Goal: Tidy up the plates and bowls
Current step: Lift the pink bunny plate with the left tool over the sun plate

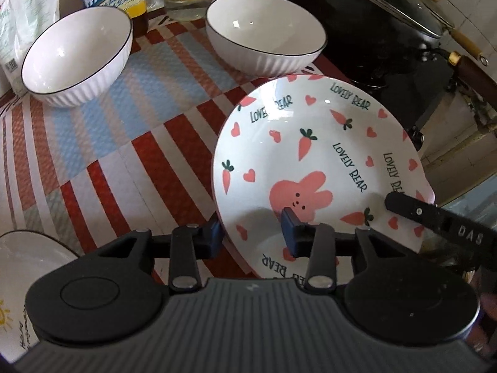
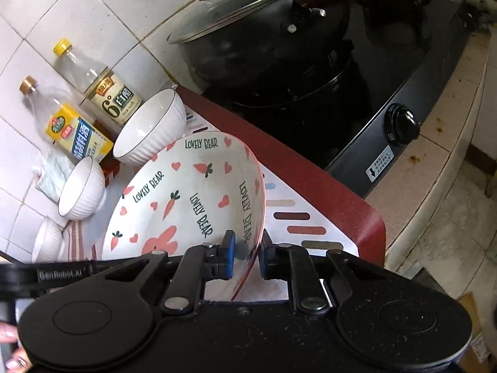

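Both my wrist views are soft daylight, moderately bright, slightly hazy, low contrast. Heavy fisheye bending: wall tiles (image 2: 93, 9) curve at 10 o'clock, corners vignette black. Small window glints inside the white bowls (image 1: 77, 52). The wok (image 1: 372, 25) at 1 o'clock goes near-black, detail lost. My left gripper (image 1: 251, 230) casts a soft shadow on the bunny plate (image 1: 326, 155). Near housing slightly blurred.

so i count three white bowls (image 2: 83, 193), two plates (image 1: 316, 168), two bottles (image 2: 102, 84), one wok (image 2: 264, 49).
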